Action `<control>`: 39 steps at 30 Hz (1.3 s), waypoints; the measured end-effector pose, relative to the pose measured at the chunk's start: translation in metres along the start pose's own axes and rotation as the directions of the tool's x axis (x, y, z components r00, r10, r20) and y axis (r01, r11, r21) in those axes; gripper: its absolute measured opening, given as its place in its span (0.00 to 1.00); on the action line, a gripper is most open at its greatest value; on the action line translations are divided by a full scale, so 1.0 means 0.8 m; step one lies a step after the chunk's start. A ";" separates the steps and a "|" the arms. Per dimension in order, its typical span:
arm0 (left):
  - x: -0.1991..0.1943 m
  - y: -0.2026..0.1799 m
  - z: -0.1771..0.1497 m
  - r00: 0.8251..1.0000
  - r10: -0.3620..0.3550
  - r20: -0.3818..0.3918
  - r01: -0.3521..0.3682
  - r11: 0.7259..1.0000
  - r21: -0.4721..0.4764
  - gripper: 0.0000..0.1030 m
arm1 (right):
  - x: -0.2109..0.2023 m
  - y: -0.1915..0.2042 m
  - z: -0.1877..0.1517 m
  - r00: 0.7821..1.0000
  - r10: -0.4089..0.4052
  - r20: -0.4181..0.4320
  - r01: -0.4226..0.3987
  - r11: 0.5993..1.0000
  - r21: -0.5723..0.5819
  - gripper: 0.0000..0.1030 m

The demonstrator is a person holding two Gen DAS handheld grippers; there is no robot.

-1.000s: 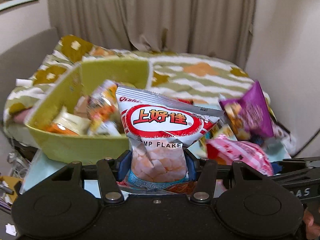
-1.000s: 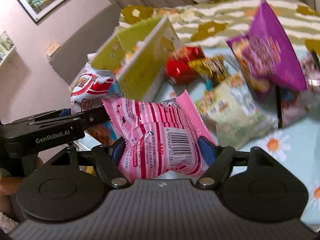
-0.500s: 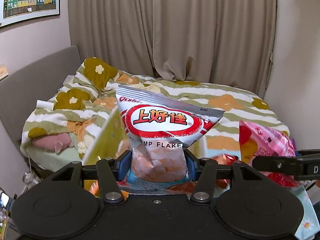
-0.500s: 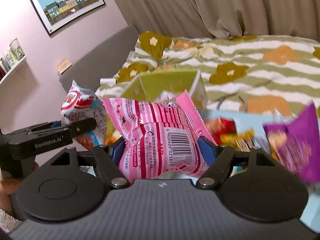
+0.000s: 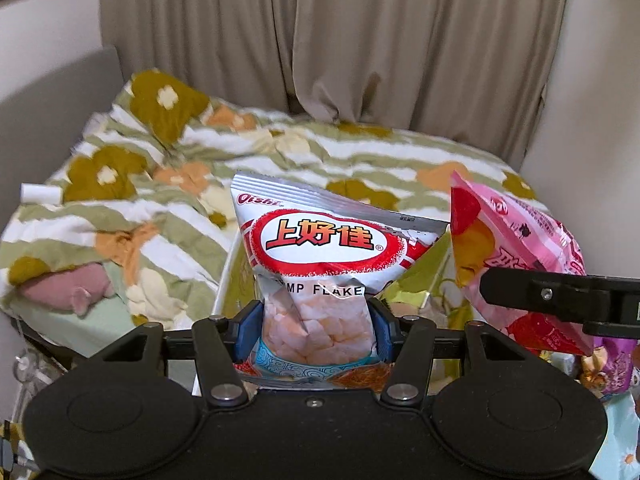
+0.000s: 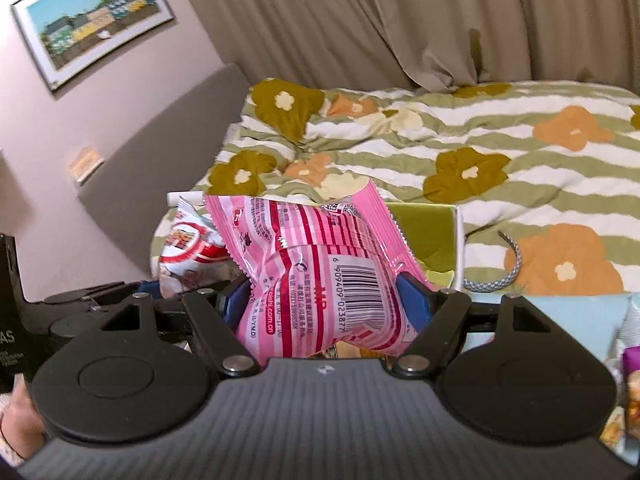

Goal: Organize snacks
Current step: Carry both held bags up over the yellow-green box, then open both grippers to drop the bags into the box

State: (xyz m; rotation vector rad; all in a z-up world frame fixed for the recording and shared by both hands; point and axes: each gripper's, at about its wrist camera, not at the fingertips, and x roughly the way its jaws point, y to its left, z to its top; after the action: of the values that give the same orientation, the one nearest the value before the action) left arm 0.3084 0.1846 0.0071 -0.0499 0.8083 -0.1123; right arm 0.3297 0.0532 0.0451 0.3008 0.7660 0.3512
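My left gripper (image 5: pixel 316 330) is shut on a white and red Oishi shrimp flakes bag (image 5: pixel 320 264) and holds it upright over the green snack box (image 5: pixel 428 264), which shows just behind the bag. My right gripper (image 6: pixel 324 304) is shut on a pink striped snack bag (image 6: pixel 316 276), also held above the green box (image 6: pixel 424 232). The pink bag (image 5: pixel 516 256) shows at the right of the left wrist view, close beside the shrimp flakes bag. The shrimp flakes bag (image 6: pixel 192 252) shows at the left of the right wrist view.
A bed with a green striped floral quilt (image 5: pixel 200 184) lies behind the box, and beige curtains (image 5: pixel 340 40) hang at the back. A purple snack bag (image 5: pixel 612 368) lies at the lower right on a light blue floral tablecloth (image 6: pixel 568 312). A grey headband (image 6: pixel 500 272) rests on the quilt.
Both grippers have lifted and tilted up with their bags. The loose snacks on the table and the box's inside have dropped out of sight, and the two bags have come closer together.
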 end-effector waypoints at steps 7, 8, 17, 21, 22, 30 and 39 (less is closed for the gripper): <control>0.058 0.014 0.000 0.994 -0.047 -0.102 0.050 0.998 0.031 0.82 | 0.051 -0.003 0.008 0.995 -0.096 -0.016 0.097 0.991 0.091 0.88; 0.061 0.015 -0.002 0.993 -0.055 -0.107 0.059 0.998 0.035 0.89 | 0.056 -0.004 0.009 0.994 -0.103 -0.020 0.105 0.989 0.100 0.88; 0.057 0.027 -0.014 0.992 -0.062 -0.114 0.066 0.997 0.033 0.96 | 0.075 -0.016 0.008 0.989 -0.138 -0.053 0.144 0.979 0.144 0.88; 0.045 0.032 -0.019 0.994 -0.046 -0.103 0.047 0.999 0.002 0.96 | 0.076 -0.020 0.007 0.989 -0.138 -0.060 0.145 0.977 0.158 0.89; 0.042 0.034 -0.020 0.994 -0.040 -0.100 0.040 0.999 -0.005 0.96 | 0.076 -0.021 0.007 0.989 -0.137 -0.059 0.145 0.976 0.161 0.89; 0.024 0.038 -0.016 0.998 -0.026 -0.061 0.022 0.998 -0.056 0.96 | 0.086 -0.021 0.016 0.989 -0.123 -0.076 0.133 0.982 0.132 0.89; 0.023 0.035 -0.026 0.997 0.028 -0.076 -0.033 0.998 -0.060 0.96 | 0.100 -0.035 0.012 0.995 -0.095 -0.042 0.101 0.977 0.188 1.00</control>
State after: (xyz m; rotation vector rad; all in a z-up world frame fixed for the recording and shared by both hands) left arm 0.3078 0.2102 -0.0229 -0.0916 0.8870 -0.0611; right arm 0.3955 0.0593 -0.0085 0.4358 0.8455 0.1905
